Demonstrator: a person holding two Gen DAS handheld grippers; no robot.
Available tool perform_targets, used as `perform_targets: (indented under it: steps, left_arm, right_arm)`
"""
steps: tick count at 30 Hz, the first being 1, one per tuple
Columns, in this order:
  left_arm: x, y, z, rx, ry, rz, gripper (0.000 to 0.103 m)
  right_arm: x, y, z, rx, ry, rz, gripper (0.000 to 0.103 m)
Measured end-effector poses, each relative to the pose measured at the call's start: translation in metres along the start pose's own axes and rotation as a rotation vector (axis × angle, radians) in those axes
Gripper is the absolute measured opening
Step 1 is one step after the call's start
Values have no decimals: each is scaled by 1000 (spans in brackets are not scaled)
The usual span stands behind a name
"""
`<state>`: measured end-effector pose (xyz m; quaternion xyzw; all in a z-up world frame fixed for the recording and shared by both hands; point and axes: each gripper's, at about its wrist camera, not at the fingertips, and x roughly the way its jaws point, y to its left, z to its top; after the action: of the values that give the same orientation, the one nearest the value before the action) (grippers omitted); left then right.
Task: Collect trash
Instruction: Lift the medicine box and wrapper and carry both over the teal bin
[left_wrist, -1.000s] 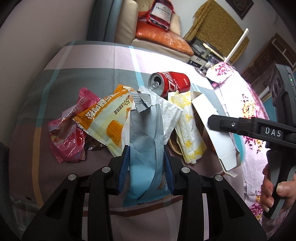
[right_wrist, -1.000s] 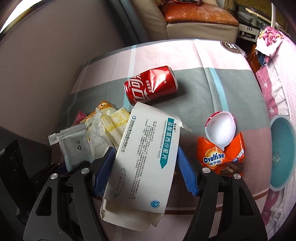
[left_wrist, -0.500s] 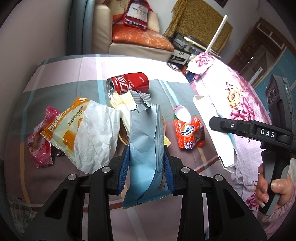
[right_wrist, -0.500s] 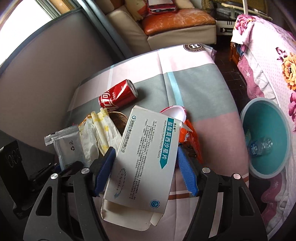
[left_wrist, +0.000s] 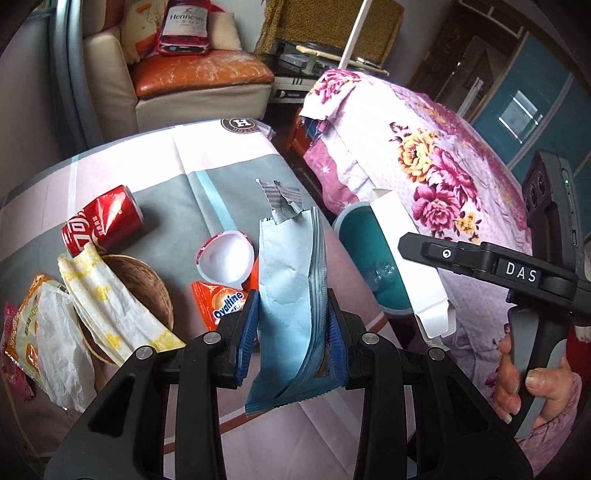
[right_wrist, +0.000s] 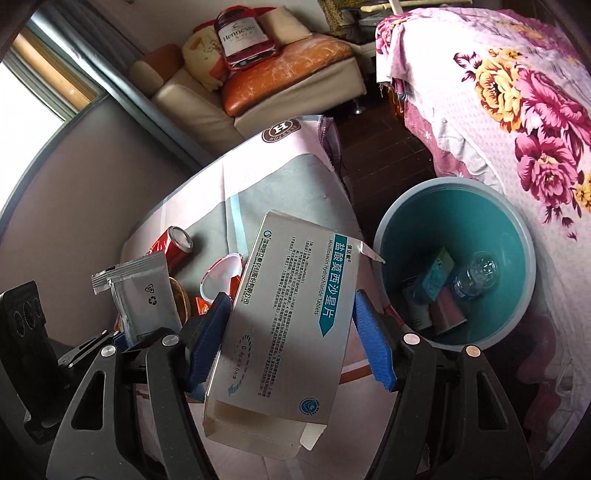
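Presently both loads pinched — foil pouch (left_wrist: 291, 295) in left gripper (left_wrist: 291, 328), tablet box (right_wrist: 291, 317) in right gripper (right_wrist: 291, 339); release advised only once centred over bin (right_wrist: 458, 192).

brightness: even daylight in both views, no dim patches on the worktop (left_wrist: 229, 173)
source: window (right_wrist: 22, 85) upper left of right wrist view, blown out to white
glare: sheen on the orange cushion (right_wrist: 288, 62) and on the medicine box (right_wrist: 291, 314) face
shadows: soft, short; one under the red can (left_wrist: 101, 221), darker under the gripper frames
blur: none visible, print on box is legible
distortion: heavy fisheye, straight edges bow, corners vignette to black
focus: sharp centre, the flowered bedspread (left_wrist: 436, 166) softens toward the rim
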<state>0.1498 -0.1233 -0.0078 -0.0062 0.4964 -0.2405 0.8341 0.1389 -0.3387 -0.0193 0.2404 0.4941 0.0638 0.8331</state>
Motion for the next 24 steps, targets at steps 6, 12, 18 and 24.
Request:
perform_targets:
  steps: [6, 12, 18, 24]
  left_arm:
    - [43, -55, 23, 68, 49, -29, 36]
    - [80, -97, 37, 125, 92, -39, 36]
    - [108, -117, 41, 144, 130, -36, 36]
    - [128, -125, 43, 158, 155, -24, 36]
  right_arm:
    - [-19, -74, 6, 105, -39, -47, 65]
    - [-29, -128, 10, 176, -56, -82, 65]
    - [-24, -152, 13, 207, -46, -90, 65]
    - [-9, -163, 16, 223, -22, -88, 65]
